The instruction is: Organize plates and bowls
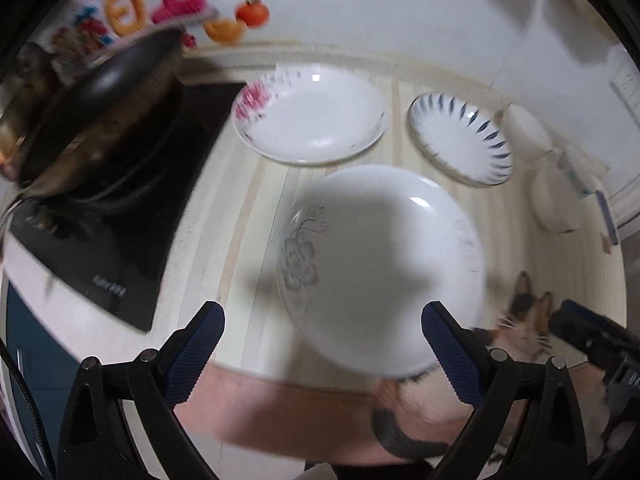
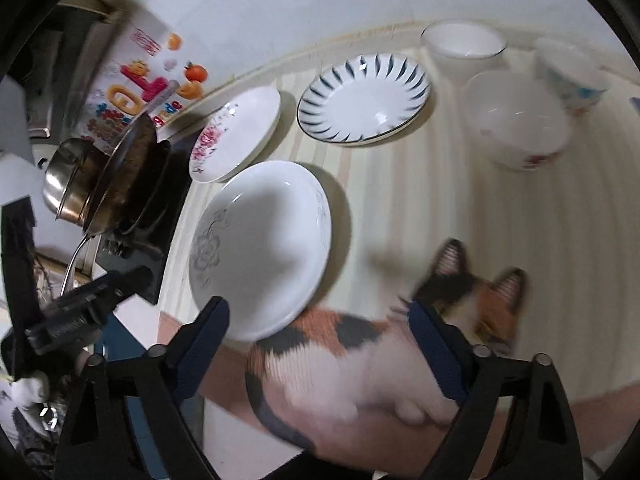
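Two hand-held grippers hover above a pale striped surface (image 2: 500, 240) where dishes wait to be sorted. The grey-flowered plate (image 1: 380, 264) lies nearest; beyond it sit the pink-flowered plate (image 1: 310, 114) and the blue-rayed plate (image 1: 460, 138), with three bowls (image 2: 516, 120) right of that one. The left hand-held gripper (image 1: 322, 356) and right hand-held gripper (image 2: 320, 344) both gape wide, holding nothing. A calico cat (image 2: 360, 360) stands by the grey-flowered plate's near edge, apparently touching it, though blur hinders certainty. A clean pickup probably means pinching the rim away from the cat, lifting level.
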Motion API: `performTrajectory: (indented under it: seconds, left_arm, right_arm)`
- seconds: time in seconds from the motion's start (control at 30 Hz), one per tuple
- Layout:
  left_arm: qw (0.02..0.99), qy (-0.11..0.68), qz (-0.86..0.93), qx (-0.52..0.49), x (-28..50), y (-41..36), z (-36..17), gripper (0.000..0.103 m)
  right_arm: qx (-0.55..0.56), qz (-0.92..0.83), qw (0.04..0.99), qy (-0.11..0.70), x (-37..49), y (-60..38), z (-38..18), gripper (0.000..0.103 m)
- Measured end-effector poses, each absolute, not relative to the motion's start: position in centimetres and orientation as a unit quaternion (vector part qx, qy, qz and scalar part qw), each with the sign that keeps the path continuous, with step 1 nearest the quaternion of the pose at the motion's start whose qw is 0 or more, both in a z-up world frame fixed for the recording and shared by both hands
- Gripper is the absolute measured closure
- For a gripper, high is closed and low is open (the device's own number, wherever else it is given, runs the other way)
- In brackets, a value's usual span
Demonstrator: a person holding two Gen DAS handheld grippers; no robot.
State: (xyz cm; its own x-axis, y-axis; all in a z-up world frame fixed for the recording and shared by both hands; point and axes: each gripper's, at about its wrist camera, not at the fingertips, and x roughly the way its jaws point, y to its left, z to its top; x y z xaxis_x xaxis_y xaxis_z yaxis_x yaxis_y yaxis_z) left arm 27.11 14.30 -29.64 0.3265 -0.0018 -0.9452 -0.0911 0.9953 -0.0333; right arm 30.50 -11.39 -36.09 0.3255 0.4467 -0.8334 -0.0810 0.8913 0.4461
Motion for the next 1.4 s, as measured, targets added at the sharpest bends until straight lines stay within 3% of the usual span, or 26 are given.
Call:
performTrajectory:
  seconds: [0.13,0.27,0.3,0.37,0.43,0.5,0.63,1.4]
  left_arm:
    - [0.796,0.604,0.011,-0.036,30.0,15.8,-33.0,0.004]
    - [0.777,0.627,-0.014,-0.043,31.7,17.1,-35.6,0.015]
    - [0.773,0.632,-0.022,-0.051,31.8,17.4,-35.9,0.023]
    - [0.765,0.640,-0.030,-0.066,32.3,18.0,-36.9,0.043]
    - [0.759,0.644,-0.036,-0.084,32.7,18.4,-37.6,0.067]
    - [0.762,0.638,-0.036,-0.104,32.7,18.9,-37.9,0.072]
    - [0.768,0.629,-0.030,-0.116,32.1,19.0,-37.5,0.072]
    - [0.787,0.607,-0.058,-0.090,28.5,12.8,-32.8,0.072]
  right_arm:
    - [0.176,0.168,0.774,0.585,34.9,-9.0,-40.0,0.029]
    - [0.186,0.173,0.756,0.604,37.6,-7.3,-42.7,0.044]
    - [0.195,0.178,0.750,0.606,38.2,-7.0,-43.3,0.047]
    - [0.213,0.183,0.738,0.613,38.7,-6.6,-44.1,0.065]
    - [0.222,0.184,0.732,0.618,39.3,-6.1,-44.8,0.073]
    - [0.220,0.183,0.733,0.617,39.7,-5.8,-45.2,0.078]
    - [0.218,0.187,0.732,0.618,39.6,-6.0,-45.5,0.085]
    - [0.219,0.179,0.751,0.596,35.1,-15.0,-41.8,0.085]
